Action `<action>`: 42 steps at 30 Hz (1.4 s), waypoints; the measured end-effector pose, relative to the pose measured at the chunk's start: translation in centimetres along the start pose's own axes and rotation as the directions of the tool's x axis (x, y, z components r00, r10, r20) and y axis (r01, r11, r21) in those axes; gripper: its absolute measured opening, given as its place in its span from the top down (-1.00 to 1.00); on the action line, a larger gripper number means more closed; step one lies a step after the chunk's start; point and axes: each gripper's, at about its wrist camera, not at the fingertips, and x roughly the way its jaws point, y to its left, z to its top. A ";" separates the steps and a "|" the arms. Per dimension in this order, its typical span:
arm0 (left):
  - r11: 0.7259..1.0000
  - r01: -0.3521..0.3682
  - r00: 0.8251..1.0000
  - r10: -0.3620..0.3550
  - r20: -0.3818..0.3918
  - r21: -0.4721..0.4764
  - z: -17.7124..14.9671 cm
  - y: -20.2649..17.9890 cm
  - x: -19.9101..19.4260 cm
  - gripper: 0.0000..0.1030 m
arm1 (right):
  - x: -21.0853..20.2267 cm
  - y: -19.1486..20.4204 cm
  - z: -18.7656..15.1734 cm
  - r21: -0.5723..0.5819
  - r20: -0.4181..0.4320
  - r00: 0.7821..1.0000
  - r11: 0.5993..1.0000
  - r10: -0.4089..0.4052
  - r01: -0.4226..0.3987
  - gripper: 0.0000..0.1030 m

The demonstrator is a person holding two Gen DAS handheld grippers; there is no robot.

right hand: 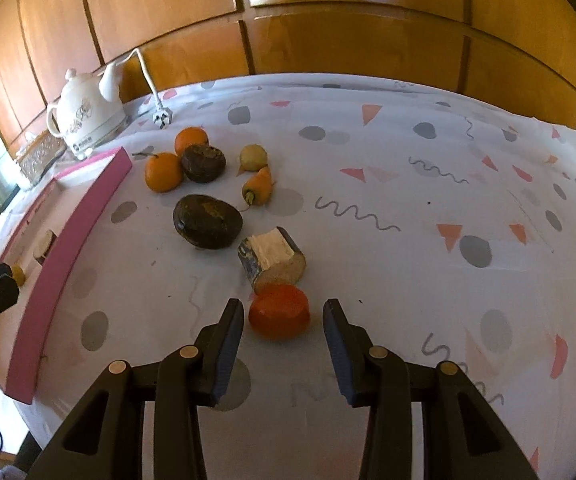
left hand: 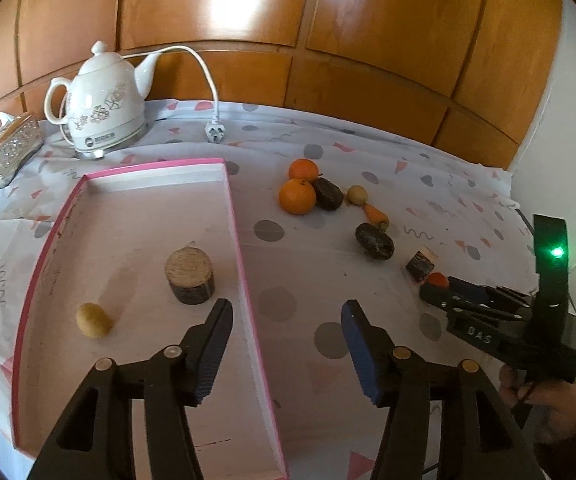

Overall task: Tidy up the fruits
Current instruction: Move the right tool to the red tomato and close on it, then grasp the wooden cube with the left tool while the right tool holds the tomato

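My left gripper (left hand: 288, 312) stands open and empty above the right rim of the pink tray (left hand: 240, 248). Inside the tray lie a round bark-edged slice (left hand: 189, 276) and a small yellow fruit (left hand: 93, 319). My right gripper (right hand: 284, 312) is open, low over the cloth. An orange round piece (right hand: 279, 316) sits between its fingertips with a gap on each side. Just beyond it lies a cut chunk (right hand: 272, 260). Farther back lie two dark fruits (right hand: 207, 221), a small carrot (right hand: 258, 186), a pale yellow fruit (right hand: 253, 157) and two oranges (right hand: 163, 172).
A white kettle (left hand: 104, 112) with its cord and loose plug (left hand: 215, 133) stands at the back left beside a silver tissue box (left hand: 6, 152). Wooden panels close off the back. A hand (left hand: 548, 396) holds the right gripper at the right edge.
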 end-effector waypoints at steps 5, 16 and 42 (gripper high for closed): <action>0.999 0.041 0.999 -0.041 -0.025 0.005 0.2 -0.6 0.7 -0.11 | -0.1 0.0 -0.2 -0.014 0.014 1.000 1.000 -0.011 0.012 0.40; 0.990 0.135 0.985 -0.131 -0.110 0.034 1.0 -3.6 3.4 -0.11 | -1.3 -3.4 -0.5 0.050 0.072 0.983 0.985 -0.169 0.165 0.40; 0.929 0.222 0.971 -0.183 -0.153 0.295 3.2 -13.5 10.9 0.02 | -0.5 -6.3 -1.3 0.167 0.097 0.983 0.976 -0.154 0.137 0.38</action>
